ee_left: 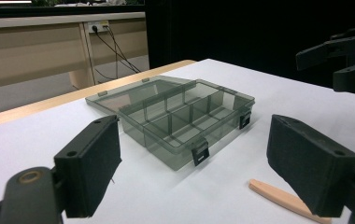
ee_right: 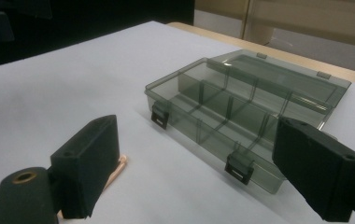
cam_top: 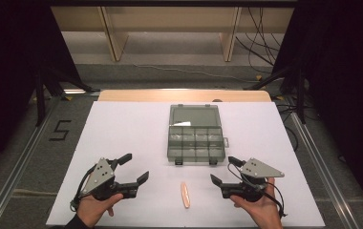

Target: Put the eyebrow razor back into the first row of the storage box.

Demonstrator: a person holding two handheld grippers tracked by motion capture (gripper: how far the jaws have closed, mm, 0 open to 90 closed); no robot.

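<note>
Left gripper (cam_top: 137, 168): held low at the near left of the table, jaws spread wide, nothing between the black pads (ee_left: 93, 165). It points toward the middle of the table.

Right gripper (cam_top: 225, 170): held at the near right, jaws spread wide and empty, pads (ee_right: 91, 161) bare. It faces inward, opposite the left gripper.

Thin pale-wood flat stick (cam_top: 185, 194): lies flat on the white table sheet (cam_top: 117, 129), between the two grippers, touching neither. In the right gripper view its end (ee_right: 118, 169) peeks out beside the left pad.

Smoky grey transparent plastic compartment box (cam_top: 196, 143): stands beyond the stick, apart from it, lid (cam_top: 194, 116) folded fully back and flat on the sheet. Two rows of compartments appear empty. Two black latches (ee_left: 200, 153) hang on the near wall.

Step in hand (judgement): start position, approach not yet begun; stick untouched.

Next move (judgement): one gripper must drop over the stick and close across its narrow width. The stick lies flat, so the pads need to reach the sheet's surface. Then a lift and a carry forward to a compartment.
</note>
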